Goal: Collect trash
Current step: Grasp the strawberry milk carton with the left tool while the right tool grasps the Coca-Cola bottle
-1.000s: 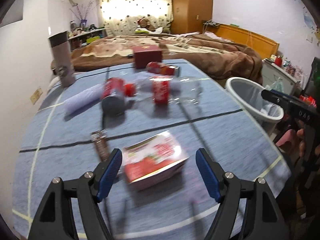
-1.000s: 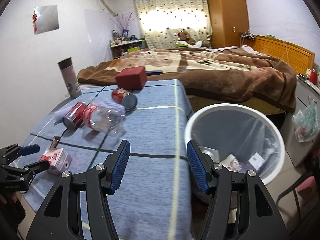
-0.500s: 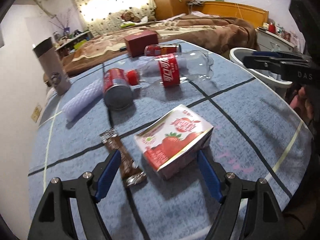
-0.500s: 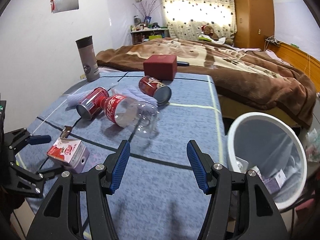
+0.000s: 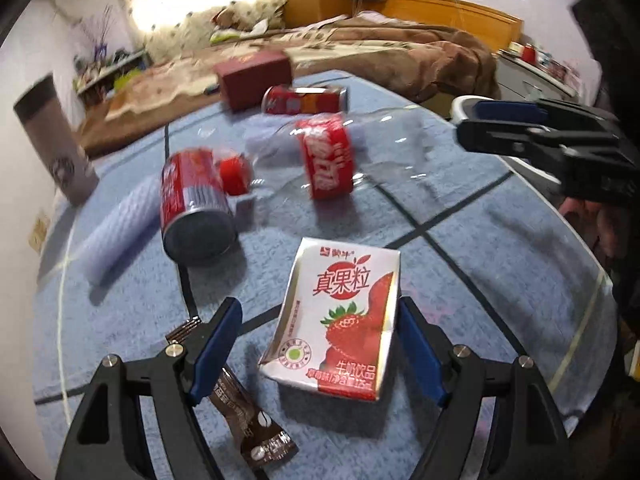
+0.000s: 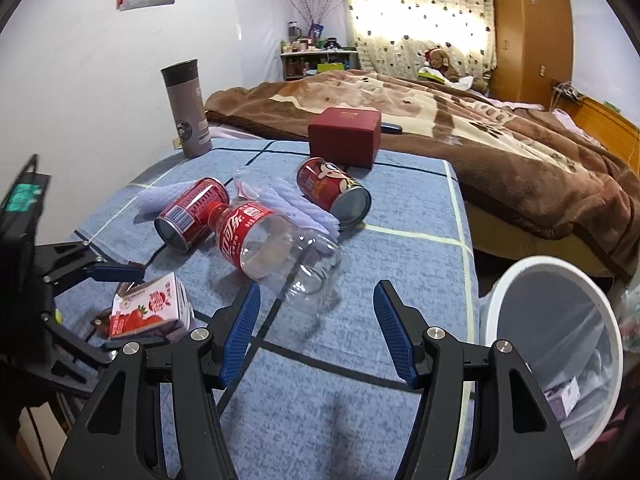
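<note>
A strawberry milk carton (image 5: 340, 320) lies on the blue table between the open jaws of my left gripper (image 5: 320, 344); its right pad is at the carton's side. The carton also shows in the right wrist view (image 6: 150, 312). A brown snack wrapper (image 5: 248, 420) lies by the left finger. A clear cola bottle (image 6: 272, 248) lies just ahead of my open, empty right gripper (image 6: 316, 332). Two red cans (image 6: 192, 214) (image 6: 332, 192) lie behind it. A white trash bin (image 6: 560, 360) with some trash in it stands off the table's right edge.
A dark red box (image 6: 346, 136) and a grey tumbler (image 6: 186, 108) stand at the back of the table. White foam netting (image 5: 120, 228) lies by the left can. A bed with a brown blanket (image 6: 460, 128) is behind the table.
My left gripper has moved forward so the carton now sits between its jaws. My right gripper has swung left from over the bin toward the bottle.
</note>
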The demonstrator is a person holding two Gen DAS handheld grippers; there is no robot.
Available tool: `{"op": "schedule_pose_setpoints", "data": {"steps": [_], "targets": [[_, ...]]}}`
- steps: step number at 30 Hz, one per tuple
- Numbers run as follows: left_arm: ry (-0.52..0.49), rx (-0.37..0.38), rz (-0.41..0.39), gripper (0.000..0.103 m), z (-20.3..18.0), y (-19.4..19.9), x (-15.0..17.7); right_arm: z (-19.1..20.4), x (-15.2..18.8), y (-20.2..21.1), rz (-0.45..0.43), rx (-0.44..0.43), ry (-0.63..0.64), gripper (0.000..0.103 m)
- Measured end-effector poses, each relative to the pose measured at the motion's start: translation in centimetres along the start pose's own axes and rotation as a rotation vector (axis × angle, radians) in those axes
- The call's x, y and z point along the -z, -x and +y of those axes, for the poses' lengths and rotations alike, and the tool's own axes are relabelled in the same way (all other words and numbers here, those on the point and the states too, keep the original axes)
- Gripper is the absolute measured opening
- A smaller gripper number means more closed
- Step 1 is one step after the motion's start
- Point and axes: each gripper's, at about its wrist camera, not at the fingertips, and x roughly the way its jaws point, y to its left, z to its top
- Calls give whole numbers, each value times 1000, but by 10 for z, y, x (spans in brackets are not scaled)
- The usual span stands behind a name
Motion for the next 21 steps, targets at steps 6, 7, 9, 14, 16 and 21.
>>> {"op": "schedule_pose_setpoints", "data": {"steps": [6, 7, 9, 14, 16, 21], "targets": [[122, 66, -3, 67, 16, -2, 4, 1, -13, -6, 4, -22, 22, 61], [134, 67, 1, 63, 17, -2, 6, 3, -15, -7, 5, -25, 36, 61], [161, 59, 0, 59, 21, -1, 9, 7, -20, -11, 3, -35, 69, 61], [219, 62, -18, 59, 31, 4, 16, 17, -32, -24, 2, -93, 135, 61], [238, 55, -16, 59, 34, 4, 18, 22, -36, -31, 9, -116, 163, 61], [266, 39, -15, 59, 41, 7, 23, 32, -44, -47, 38, -166, 261, 61]]}}
